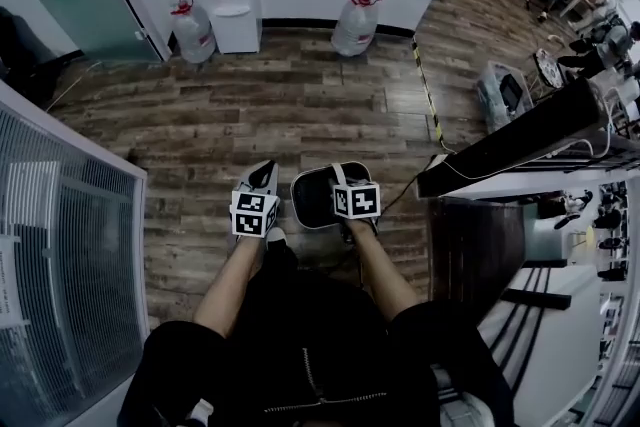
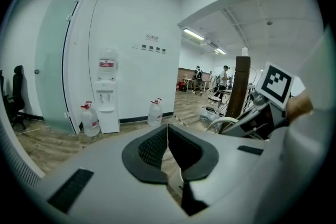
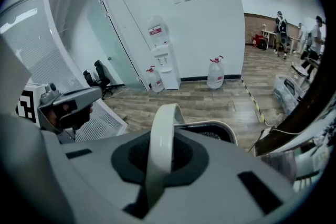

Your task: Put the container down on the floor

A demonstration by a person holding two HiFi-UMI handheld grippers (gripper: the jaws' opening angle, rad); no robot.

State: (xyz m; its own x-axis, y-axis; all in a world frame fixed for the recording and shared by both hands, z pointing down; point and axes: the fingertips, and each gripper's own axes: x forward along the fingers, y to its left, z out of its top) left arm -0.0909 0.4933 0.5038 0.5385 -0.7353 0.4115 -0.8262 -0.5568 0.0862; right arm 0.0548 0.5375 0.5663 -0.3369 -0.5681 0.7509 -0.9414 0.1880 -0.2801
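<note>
Hanging from the right gripper [image 1: 341, 179], the container [image 1: 316, 199] has not reached the floor [image 1: 300, 115]. The jaws are nearly shut on its white handle [image 3: 160, 147], which stands upright between the pads. The dark tub with its pale rim [image 3: 212, 128] dangles just below the jaws, in front of the person's legs. The boards look well beneath it, so I judge the carrying part done and the lowering not yet begun. The left gripper [image 2: 167, 136] is just beside it, jaws pressed together with nothing between them, taking no share of the load. What remains is to lower the container onto the floor, then open the jaws off the handle.
</note>
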